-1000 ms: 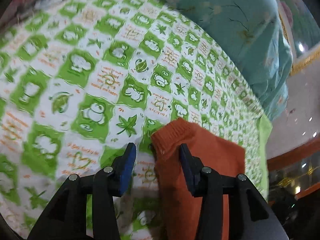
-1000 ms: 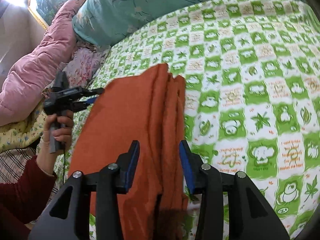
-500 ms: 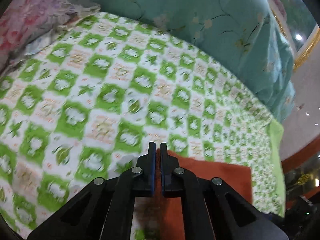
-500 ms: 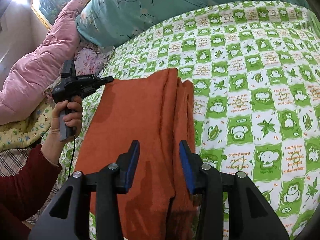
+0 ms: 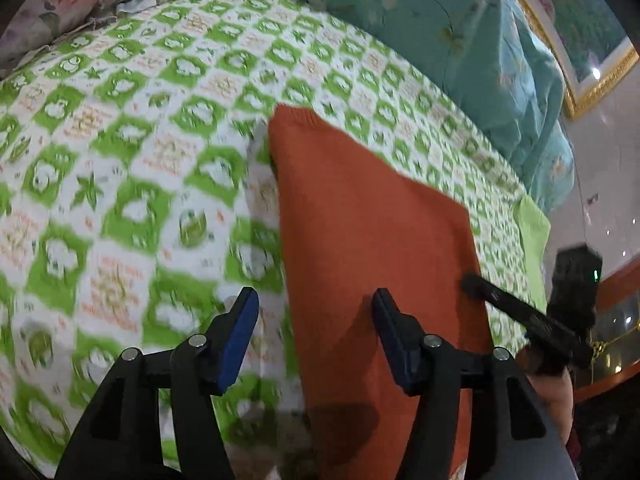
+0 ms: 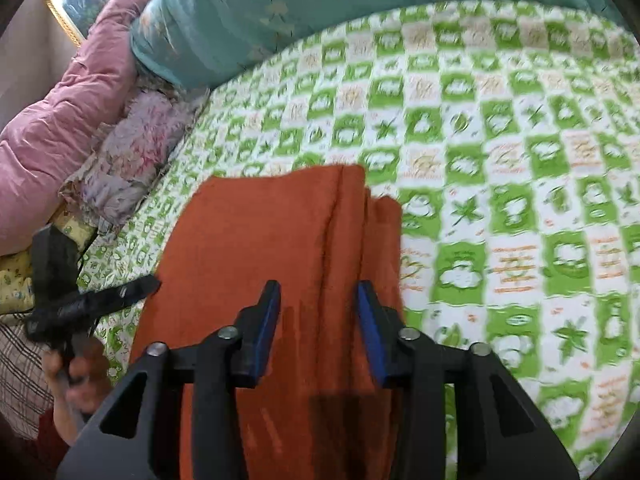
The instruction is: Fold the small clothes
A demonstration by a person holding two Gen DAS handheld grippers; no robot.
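Note:
A folded rust-orange knit garment (image 5: 372, 240) lies flat on the green-and-white bedsheet (image 5: 120, 160). My left gripper (image 5: 316, 334) hovers over the garment's near left edge. Its jaws are opening and the blue pads touch nothing. In the right wrist view the same garment (image 6: 272, 240) shows lengthwise folds along its right side. My right gripper (image 6: 318, 330) is low over those folds, jaws closing with the ridges between the pads, which do not press on the cloth. The right gripper (image 5: 474, 282) reaches in at the garment's right edge. The left gripper (image 6: 148, 283) sits at its left edge, held by a hand (image 6: 76, 376).
A teal quilt (image 5: 460, 40) is heaped along the far side of the bed. A pink quilt (image 6: 60, 128) and a floral pillow (image 6: 132, 168) lie at the left. A gilt picture frame (image 5: 592, 60) hangs beyond. The patterned sheet (image 6: 520, 200) stretches to the right.
The left gripper shut on the garment's corner, then let go and drew back, so more of the garment shows ahead. The right gripper moved forward over the folded side.

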